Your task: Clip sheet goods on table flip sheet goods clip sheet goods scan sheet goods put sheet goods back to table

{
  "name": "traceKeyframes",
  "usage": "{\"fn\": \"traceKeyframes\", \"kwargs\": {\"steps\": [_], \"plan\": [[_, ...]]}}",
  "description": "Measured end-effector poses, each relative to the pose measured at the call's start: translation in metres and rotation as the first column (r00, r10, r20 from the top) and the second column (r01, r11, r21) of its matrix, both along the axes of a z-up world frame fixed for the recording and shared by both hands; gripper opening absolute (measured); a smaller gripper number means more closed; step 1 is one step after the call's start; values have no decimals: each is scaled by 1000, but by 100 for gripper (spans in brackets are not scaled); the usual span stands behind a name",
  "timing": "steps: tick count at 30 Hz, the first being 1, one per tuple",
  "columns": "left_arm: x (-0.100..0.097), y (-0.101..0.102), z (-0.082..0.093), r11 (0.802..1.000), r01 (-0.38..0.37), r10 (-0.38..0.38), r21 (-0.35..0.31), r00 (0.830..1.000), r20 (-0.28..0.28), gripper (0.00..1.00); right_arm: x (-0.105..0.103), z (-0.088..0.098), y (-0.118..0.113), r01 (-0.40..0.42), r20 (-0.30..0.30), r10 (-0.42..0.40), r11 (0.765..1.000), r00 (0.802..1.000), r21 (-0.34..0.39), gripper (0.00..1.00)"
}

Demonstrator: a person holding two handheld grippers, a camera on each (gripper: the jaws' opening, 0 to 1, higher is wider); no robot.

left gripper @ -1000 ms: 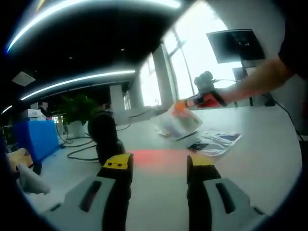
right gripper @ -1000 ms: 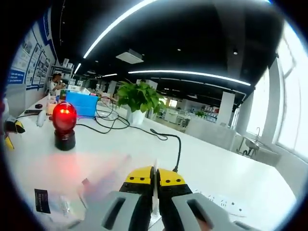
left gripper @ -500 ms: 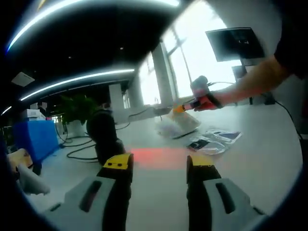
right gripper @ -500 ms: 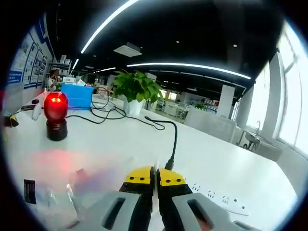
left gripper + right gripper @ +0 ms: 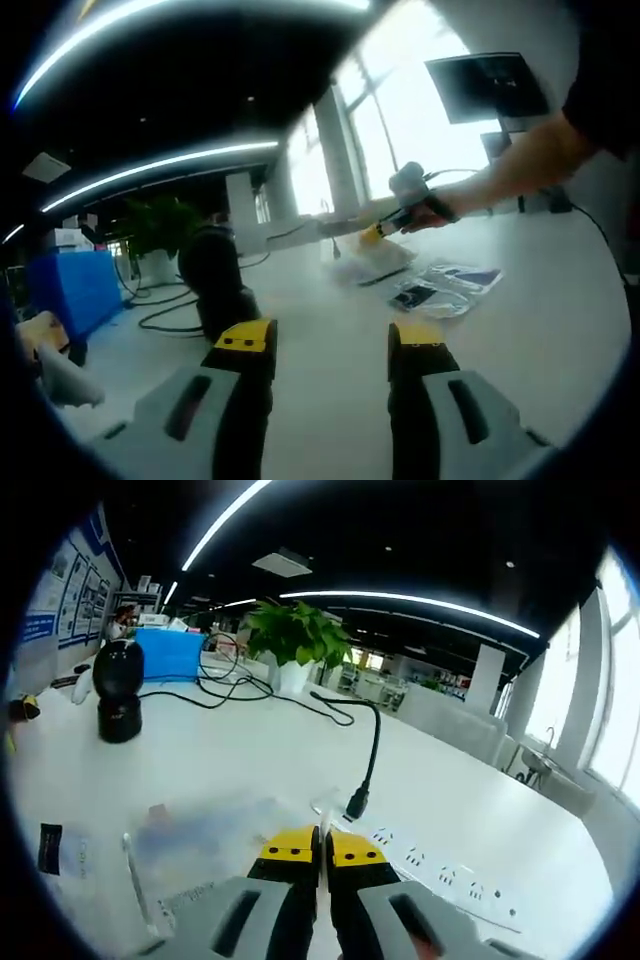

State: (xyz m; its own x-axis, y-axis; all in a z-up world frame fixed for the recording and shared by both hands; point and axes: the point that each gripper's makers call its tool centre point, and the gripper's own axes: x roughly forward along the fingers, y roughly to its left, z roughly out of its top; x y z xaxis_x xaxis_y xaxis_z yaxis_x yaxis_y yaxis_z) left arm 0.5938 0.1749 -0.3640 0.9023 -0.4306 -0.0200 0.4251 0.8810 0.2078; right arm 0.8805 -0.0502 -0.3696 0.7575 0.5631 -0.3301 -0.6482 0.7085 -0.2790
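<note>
The right claw [image 5: 321,848] has its yellow-tipped jaws pressed together on the edge of a clear sheet goods packet [image 5: 200,835], which spreads out toward the black dome scanner [image 5: 119,690] and hangs low over the white worktop [image 5: 250,760]. On the far side of the packet from the scanner, a white power strip [image 5: 440,878] lies on the worktop, with a black cable plug [image 5: 357,802] just beside the packet's corner. Beyond the scanner stand a blue box [image 5: 172,654] and a potted plant [image 5: 296,640].

The left claw [image 5: 330,345] hovers over the worktop with its jaws wide apart and nothing between them. Past it, the scanner [image 5: 214,282] stands near its left jaw. Farther from the scanner, the right claw [image 5: 378,231] comes in held by a person's hand [image 5: 425,208], with the packet [image 5: 372,262] under it, next to more flat packets [image 5: 445,288] lying on the worktop.
</note>
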Motion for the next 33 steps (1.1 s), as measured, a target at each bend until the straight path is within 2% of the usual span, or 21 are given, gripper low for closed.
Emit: {"fn": "traceKeyframes", "kwargs": {"steps": [2, 4, 8, 14, 17, 19, 26, 30, 33], "plan": [[0, -1, -1, 1000, -1, 1, 7, 1000, -1, 37, 3, -7, -2, -12, -2, 12, 999, 1000, -42, 0], [-1, -2, -2, 1000, 0, 0, 16, 1000, -1, 37, 3, -11, -1, -10, -17, 10, 999, 1000, -38, 0], [-2, -7, -2, 1000, 12, -12, 26, 1000, -2, 37, 4, -16, -4, 0, -3, 0, 998, 1000, -64, 0], [-2, -7, -1, 999, 12, -12, 34, 1000, 3, 37, 5, -7, -9, 45, 33, -43, 995, 999, -88, 5], [-2, -6, -1, 999, 10, -10, 38, 1000, 0, 37, 6, 0, -12, 60, 32, -58, 996, 998, -72, 11], [-1, -6, -2, 999, 8, -8, 43, 1000, 0, 37, 4, 3, -15, 68, 41, -65, 995, 997, -72, 11], [1, -3, -2, 999, -11, 11, 43, 1000, 0, 37, 4, 14, -31, 116, 50, -115, 993, 992, -6, 12], [1, -2, -2, 999, -11, 11, 41, 1000, 1, 37, 6, 23, -45, 204, 28, -208, 973, 978, 108, 13], [1, -2, -1, 999, -10, 10, 42, 1000, 3, 37, -1, 27, -42, 201, 7, -205, 966, 979, 165, 17]]}}
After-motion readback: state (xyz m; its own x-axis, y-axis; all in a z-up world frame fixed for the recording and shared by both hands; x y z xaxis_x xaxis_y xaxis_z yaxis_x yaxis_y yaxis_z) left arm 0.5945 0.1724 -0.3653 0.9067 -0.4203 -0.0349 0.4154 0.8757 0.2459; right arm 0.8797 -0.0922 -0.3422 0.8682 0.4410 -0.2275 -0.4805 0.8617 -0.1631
